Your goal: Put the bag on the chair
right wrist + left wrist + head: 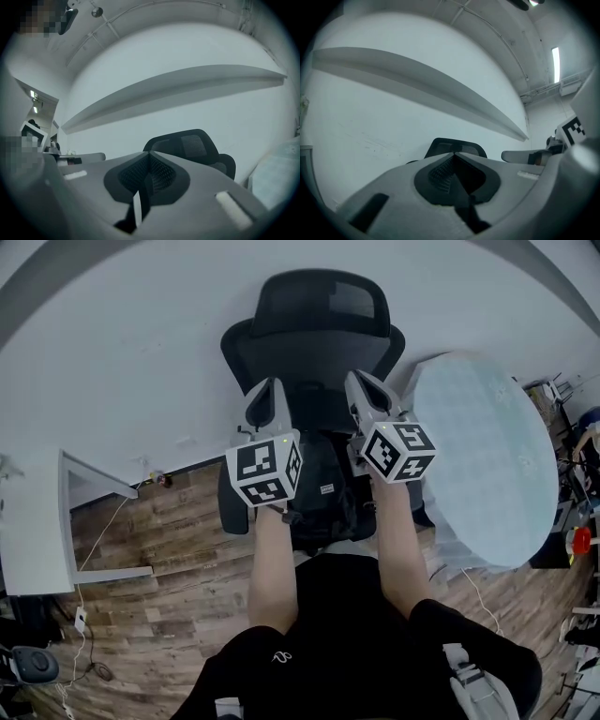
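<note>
A black bag [323, 491] hangs between my two grippers, over the seat of a black office chair [319, 315] that stands against the white wall. I cannot tell whether the bag rests on the seat. My left gripper [269, 390] is shut on a dark strap [471, 213] that runs down out of its jaws. My right gripper [362, 382] is shut on another strap [137, 201]. Both grippers point at the chair's backrest. In the left gripper view the left gripper [454, 154] faces the headrest [440, 143]. In the right gripper view the right gripper [149, 153] faces the chair [199, 143].
A pale round table [487, 456] stands close on the chair's right. A white desk [33, 531] is at the left, and a cable [98, 549] lies on the wooden floor. The person's legs [356, 652] fill the bottom of the head view.
</note>
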